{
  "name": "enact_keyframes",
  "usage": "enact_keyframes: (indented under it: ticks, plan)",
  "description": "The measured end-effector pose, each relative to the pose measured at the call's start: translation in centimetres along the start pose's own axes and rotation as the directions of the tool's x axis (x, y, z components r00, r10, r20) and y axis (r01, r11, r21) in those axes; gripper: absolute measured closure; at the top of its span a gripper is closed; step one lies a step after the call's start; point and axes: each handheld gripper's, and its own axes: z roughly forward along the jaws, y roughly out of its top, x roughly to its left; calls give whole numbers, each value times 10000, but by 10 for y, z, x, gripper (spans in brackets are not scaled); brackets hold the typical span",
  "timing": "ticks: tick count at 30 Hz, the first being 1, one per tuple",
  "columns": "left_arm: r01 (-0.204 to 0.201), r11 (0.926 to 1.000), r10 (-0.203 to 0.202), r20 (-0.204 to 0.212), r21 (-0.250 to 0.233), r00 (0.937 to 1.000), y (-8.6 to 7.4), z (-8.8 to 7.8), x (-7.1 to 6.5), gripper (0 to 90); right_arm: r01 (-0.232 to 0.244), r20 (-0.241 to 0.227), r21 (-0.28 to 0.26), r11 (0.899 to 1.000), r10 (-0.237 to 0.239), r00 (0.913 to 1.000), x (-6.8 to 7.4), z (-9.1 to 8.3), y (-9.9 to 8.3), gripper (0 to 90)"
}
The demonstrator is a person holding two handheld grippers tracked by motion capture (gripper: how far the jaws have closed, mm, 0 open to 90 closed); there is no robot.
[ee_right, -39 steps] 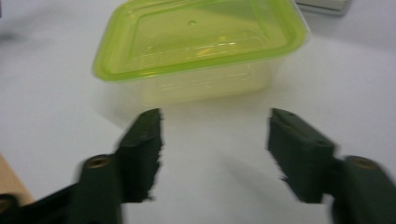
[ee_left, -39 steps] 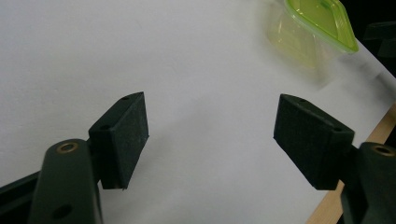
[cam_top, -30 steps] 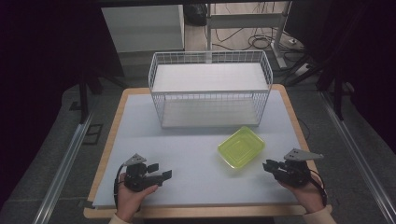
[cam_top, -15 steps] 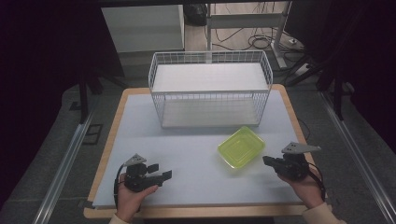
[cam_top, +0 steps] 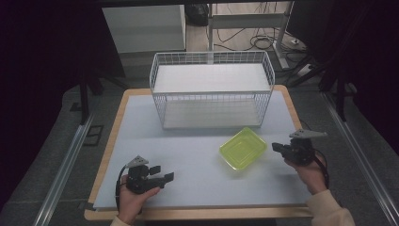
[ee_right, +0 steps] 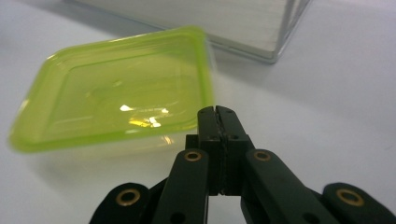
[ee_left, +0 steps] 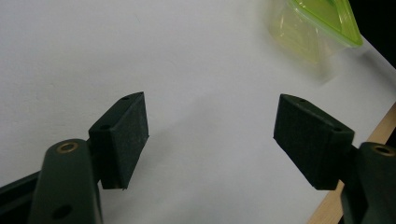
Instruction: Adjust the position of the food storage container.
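Note:
A translucent yellow-green plastic tray (cam_top: 243, 148) lies on the white table top, right of the middle; it is empty (ee_right: 116, 100). My right gripper (cam_top: 276, 148) sits just to its right, jaws pressed together with nothing between them (ee_right: 217, 112), tips close to the tray's near corner. My left gripper (cam_top: 168, 177) rests near the front left of the table, held in a hand. Its jaws stand wide apart over bare table (ee_left: 210, 130), and the tray's corner (ee_left: 322, 21) shows far off at the upper right.
A white wire basket (cam_top: 211, 94) stands at the back middle of the table, empty, its corner (ee_right: 275, 32) just beyond the tray. The table's wooden edge (cam_top: 197, 214) runs along the front. Cables lie on the floor behind.
My right gripper has moved forward and a little left, closer to the tray. The left gripper has stayed where it was.

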Motion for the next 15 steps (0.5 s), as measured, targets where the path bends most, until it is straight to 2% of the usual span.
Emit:
enact_keyframes:
  ticks: [5, 8, 15]
  plan:
    - [-38, 10000, 38, -12, 35, 10000, 0, 0, 0, 260, 491, 204, 372, 9981, -499, 9985, -10, 21, 12, 900]
    - [-42, 10000, 42, -23, 39, 10000, -1, 0, 1, 259, 596, 109, 543, 9967, -603, 9981, -14, 30, 15, 900]
    - [-69, 10000, 69, -52, 53, 10000, -1, 1, 0, 260, 220, -418, 687, 9974, -192, 9989, -24, 45, 14, 900]
